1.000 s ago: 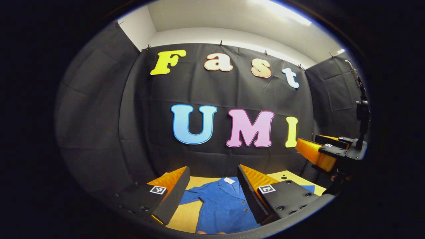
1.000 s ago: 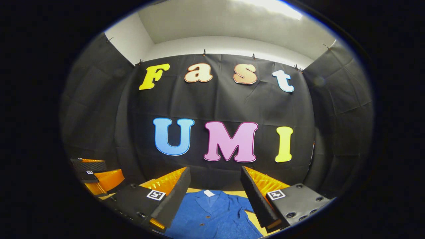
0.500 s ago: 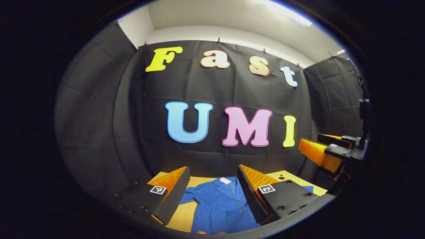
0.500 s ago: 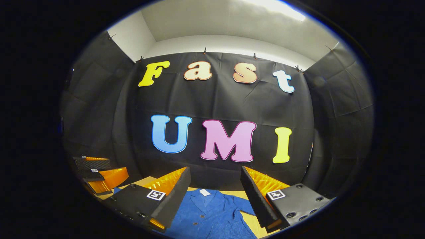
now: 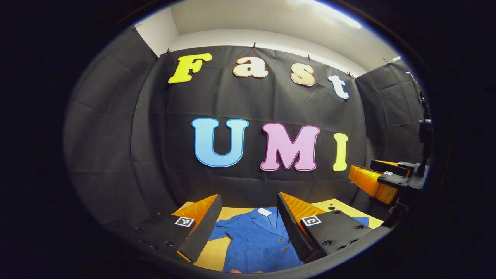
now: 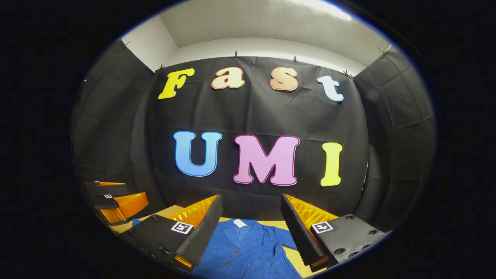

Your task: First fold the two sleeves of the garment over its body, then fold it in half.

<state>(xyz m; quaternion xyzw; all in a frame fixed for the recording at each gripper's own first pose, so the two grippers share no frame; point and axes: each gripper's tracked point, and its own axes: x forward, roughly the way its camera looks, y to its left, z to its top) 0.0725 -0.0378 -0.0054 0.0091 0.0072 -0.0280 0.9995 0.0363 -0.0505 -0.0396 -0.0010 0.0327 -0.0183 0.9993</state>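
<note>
over the last second little has changed: both views have only drifted slightly, and the blue shirt (image 5: 257, 242) lies as flat on the wooden bench (image 5: 217, 254) as it did, collar toward 12 o'clock, one sleeve spread toward 9 o'clock and the other toward 3 o'clock, neither folded in. the left hand-held gripper (image 5: 248, 224) hovers above the shirt with its fingers apart and empty, and the right hand-held gripper (image 6: 252, 228) does likewise, also showing at 3 o'clock in the left gripper view. so the task looks unstarted, and the first sleeve fold still calls for a descent to a cuff.
</note>
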